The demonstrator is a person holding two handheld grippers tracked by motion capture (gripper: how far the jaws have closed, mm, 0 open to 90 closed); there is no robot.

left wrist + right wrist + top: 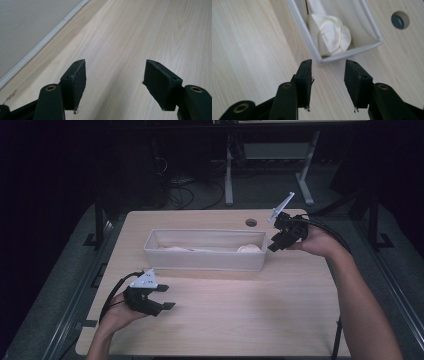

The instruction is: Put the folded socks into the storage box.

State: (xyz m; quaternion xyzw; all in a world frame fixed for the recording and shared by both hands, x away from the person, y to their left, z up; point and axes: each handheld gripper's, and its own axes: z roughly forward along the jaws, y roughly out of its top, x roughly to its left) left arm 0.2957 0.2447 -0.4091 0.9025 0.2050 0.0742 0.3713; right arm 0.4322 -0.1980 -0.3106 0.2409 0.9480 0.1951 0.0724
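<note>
Table [240,315] before me: pale wood grain, round cable hole [251,223] near far edge. Directly on it, long white bin [205,261] set across far half. Near half bare wood.

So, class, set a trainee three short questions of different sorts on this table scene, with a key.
1. True or false: the right gripper is clamped on the cream folded cloth.
2. Where does the cloth lie? A in the white bin, at its end by the right gripper; B on the bare table; C between the left gripper's jaws.
3. What lies between the jaws of the left gripper?

Key: 1 false, its jaws stand open outside the bin. 2 A. 3 Nothing, just wooden table beyond.
</note>
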